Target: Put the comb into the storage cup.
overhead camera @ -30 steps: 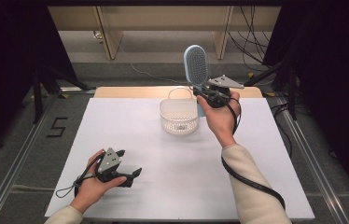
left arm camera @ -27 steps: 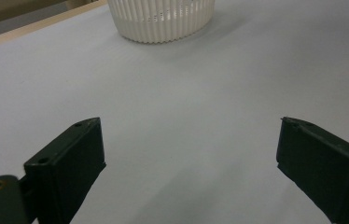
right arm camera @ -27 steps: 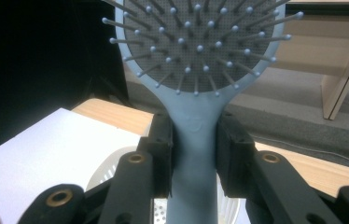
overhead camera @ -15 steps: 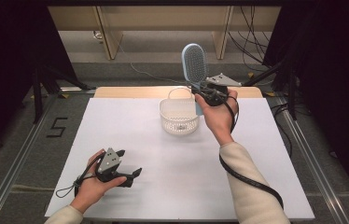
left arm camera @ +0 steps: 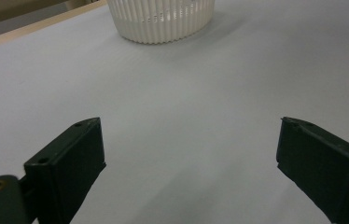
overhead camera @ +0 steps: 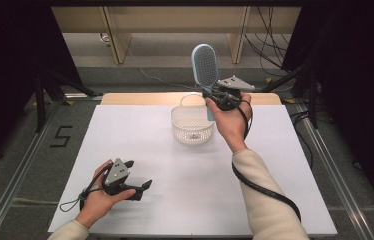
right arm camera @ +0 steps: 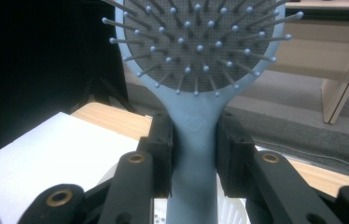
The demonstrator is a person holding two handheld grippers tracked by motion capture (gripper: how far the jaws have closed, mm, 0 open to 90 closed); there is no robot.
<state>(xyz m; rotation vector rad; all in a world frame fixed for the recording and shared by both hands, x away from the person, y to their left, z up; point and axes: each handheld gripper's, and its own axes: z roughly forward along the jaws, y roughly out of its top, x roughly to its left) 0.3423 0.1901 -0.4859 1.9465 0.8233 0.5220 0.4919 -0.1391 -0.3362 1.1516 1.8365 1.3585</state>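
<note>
From the high view, your right gripper [overhead camera: 214, 98] holds the one blue hairbrush [overhead camera: 205, 67] upright, long axis vertical, handle end pointing down at the single white basket [overhead camera: 192, 124] just below and left of it; your left gripper [overhead camera: 137, 176] rests well apart near the table's [overhead camera: 275, 150] front edge. In the left gripper view, its jaws stand wide with nothing between them, the basket [left arm camera: 161, 18] far ahead. In the right gripper view, the jaws clamp the hairbrush [right arm camera: 195, 126] at its neck.
</note>
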